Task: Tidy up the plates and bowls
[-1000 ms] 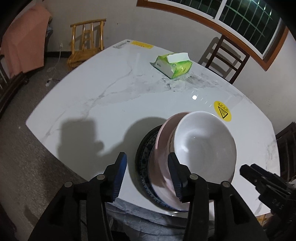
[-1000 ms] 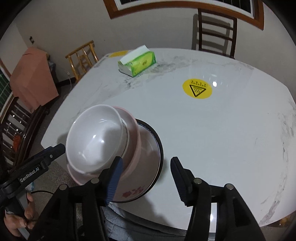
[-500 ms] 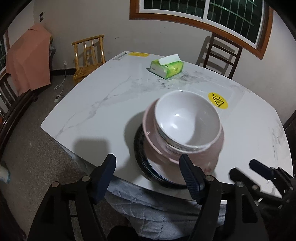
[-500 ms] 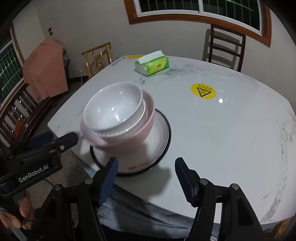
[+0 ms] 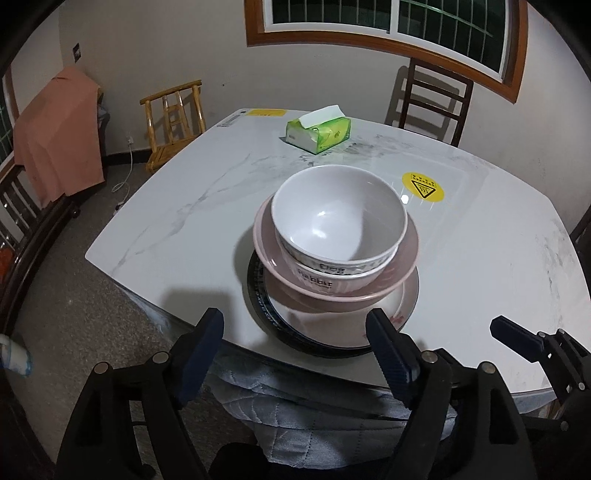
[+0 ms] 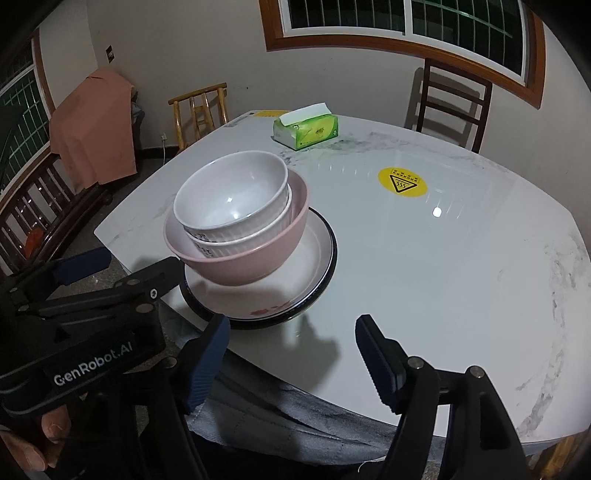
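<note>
A white marble-patterned surface point(image 5: 207, 206) fills a dim room with a barred window point(image 5: 388, 18), a dark chair point(image 5: 432, 103) and a bamboo chair point(image 5: 173, 118) beyond it, and a pink cloth point(image 5: 55, 136) draped at the left. Near its front edge a white bowl point(image 5: 338, 218) nests in a pink bowl point(image 5: 402, 273) on a black-rimmed plate point(image 5: 258, 299), with a green tissue box point(image 5: 319, 133) and a yellow sticker point(image 5: 423, 186) farther back. The left gripper point(image 5: 295, 354) and right gripper point(image 6: 291, 352) hover over the near edge, jaws opening with nothing between them.

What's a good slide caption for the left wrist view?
Nested white bowls in a pink bowl on stacked plates, left gripper opening, empty.
</note>
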